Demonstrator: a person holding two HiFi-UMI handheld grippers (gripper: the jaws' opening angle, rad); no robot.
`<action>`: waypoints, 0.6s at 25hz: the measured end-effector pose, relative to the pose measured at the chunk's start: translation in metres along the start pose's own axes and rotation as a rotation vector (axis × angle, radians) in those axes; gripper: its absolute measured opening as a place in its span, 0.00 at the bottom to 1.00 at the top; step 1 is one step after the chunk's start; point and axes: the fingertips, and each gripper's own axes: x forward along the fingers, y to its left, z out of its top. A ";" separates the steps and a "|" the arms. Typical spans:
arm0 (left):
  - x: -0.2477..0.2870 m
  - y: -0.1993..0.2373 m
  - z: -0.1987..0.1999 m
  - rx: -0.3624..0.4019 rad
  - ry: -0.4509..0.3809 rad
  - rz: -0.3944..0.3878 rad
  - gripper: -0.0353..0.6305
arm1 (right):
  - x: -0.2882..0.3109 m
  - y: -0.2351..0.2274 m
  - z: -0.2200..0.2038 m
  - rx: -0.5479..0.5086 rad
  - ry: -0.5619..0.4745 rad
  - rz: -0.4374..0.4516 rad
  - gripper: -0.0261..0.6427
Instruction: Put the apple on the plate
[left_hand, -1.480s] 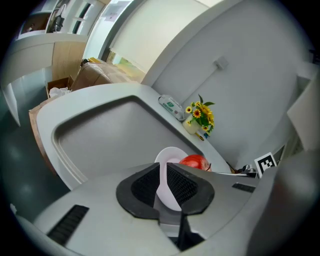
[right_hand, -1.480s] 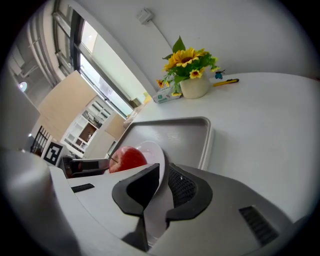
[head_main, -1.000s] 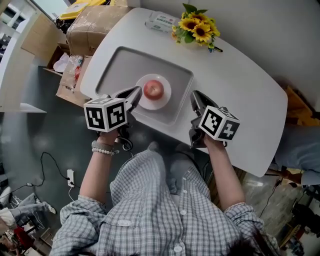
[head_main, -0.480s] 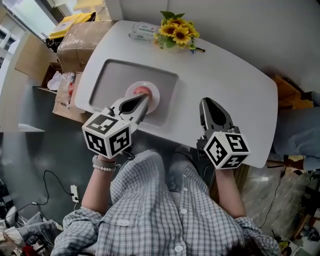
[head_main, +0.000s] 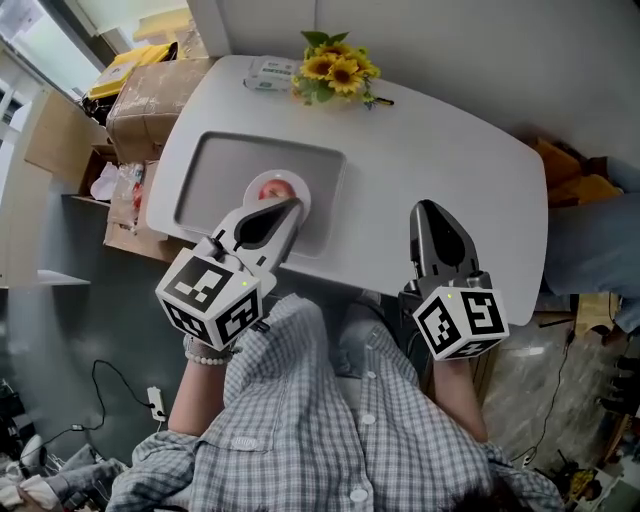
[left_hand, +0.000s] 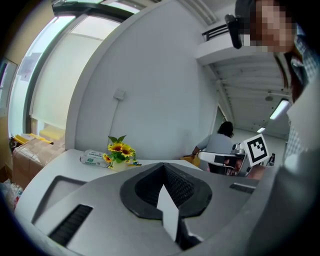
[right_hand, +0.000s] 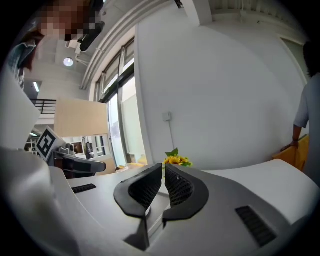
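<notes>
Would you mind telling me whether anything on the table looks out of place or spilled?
Nothing stands out. The apple sits on the plate inside the grey tray, the sunflowers stand upright beside the white packet at the far edge of the table, and the left gripper and right gripper are shut and empty.

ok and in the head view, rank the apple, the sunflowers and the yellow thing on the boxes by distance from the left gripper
1. apple, on the plate, just past the left gripper tip
2. sunflowers, at the table far edge
3. yellow thing, off the table, upper left on the boxes
</notes>
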 end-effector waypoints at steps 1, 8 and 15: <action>0.000 -0.002 0.002 0.004 -0.006 -0.005 0.07 | -0.002 -0.001 0.001 -0.003 -0.006 -0.005 0.09; 0.003 -0.010 0.006 0.012 -0.020 -0.039 0.07 | -0.012 -0.002 0.005 -0.026 -0.021 -0.034 0.09; 0.005 -0.015 0.009 0.027 -0.027 -0.053 0.07 | -0.017 -0.002 0.007 -0.037 -0.027 -0.043 0.09</action>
